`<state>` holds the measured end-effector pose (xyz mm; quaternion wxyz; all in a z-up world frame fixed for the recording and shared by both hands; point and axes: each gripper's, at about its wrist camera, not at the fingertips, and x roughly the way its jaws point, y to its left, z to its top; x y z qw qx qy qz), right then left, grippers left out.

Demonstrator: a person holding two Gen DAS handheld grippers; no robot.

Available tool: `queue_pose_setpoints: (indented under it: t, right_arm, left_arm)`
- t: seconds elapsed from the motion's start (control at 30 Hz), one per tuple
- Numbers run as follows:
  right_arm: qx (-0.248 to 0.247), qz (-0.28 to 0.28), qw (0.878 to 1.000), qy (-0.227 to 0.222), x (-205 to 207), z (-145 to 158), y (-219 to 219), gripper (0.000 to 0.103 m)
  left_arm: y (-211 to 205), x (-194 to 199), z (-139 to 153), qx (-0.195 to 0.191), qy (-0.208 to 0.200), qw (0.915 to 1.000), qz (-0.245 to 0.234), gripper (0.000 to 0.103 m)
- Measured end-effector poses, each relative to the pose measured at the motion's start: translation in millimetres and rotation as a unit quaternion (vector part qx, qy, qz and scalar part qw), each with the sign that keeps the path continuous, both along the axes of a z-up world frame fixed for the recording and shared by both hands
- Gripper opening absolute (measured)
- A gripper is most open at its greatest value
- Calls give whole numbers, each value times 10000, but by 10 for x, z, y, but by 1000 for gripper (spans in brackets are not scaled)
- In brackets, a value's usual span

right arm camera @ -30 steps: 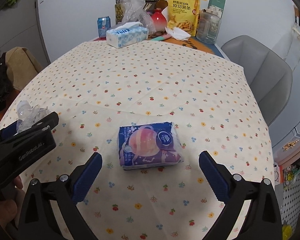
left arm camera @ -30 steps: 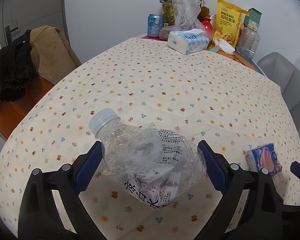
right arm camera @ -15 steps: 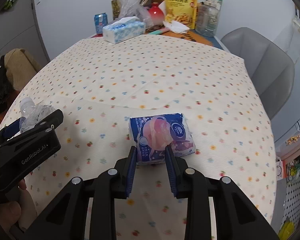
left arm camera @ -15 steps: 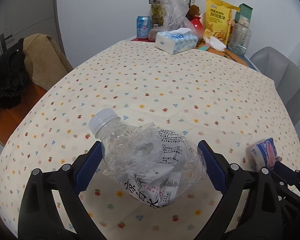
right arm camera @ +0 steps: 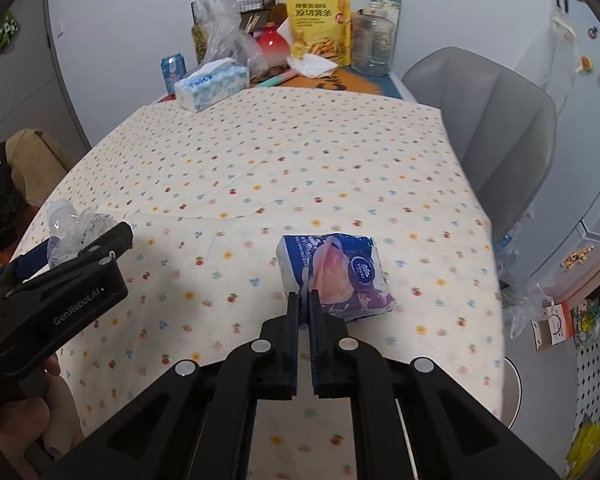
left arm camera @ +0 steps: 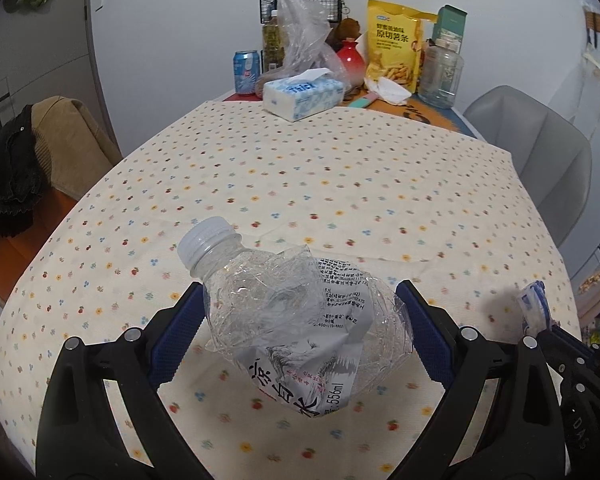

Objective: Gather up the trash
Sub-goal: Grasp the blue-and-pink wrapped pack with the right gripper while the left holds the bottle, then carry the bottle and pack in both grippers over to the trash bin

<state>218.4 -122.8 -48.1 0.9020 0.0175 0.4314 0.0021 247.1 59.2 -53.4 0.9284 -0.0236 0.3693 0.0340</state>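
My left gripper (left arm camera: pixel 300 320) is shut on a crushed clear plastic bottle (left arm camera: pixel 296 312) with a white cap, held above the flowered tablecloth (left arm camera: pixel 320 184). The bottle and left gripper also show at the left of the right wrist view (right arm camera: pixel 76 228). My right gripper (right arm camera: pixel 304 300) is shut on the near edge of a blue and purple tissue packet (right arm camera: pixel 336 272), lifted slightly off the cloth. The packet's end shows at the right edge of the left wrist view (left arm camera: pixel 534 308).
At the table's far end stand a tissue box (left arm camera: pixel 304 94), a blue can (left arm camera: pixel 246 72), a clear plastic bag (left arm camera: pixel 304 40), a red vase (left arm camera: pixel 350 60), a yellow snack bag (left arm camera: pixel 394 44) and a glass jar (left arm camera: pixel 440 76). A grey chair (right arm camera: pixel 488 128) stands right; a chair with clothes (left arm camera: pixel 32 160) stands left.
My right gripper has closed on the tissue packet's near edge and lifted it. Both grippers have risen and drawn back from the table. The bottle stays clamped in the left gripper.
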Motion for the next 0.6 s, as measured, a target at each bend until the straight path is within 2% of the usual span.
queue_pose_setpoints:
  t: [0.23,0.6]
  right_arm:
    - [35,-280,9995,-152,-249,150,-381,5]
    - [-28,-1088,9935,-330,-685,328,-1286,6]
  left_arm:
    - [-367,-120,106,57,-81,9996,-258,94]
    - [-1353,-299,244,112,-206,9944,-1030,94]
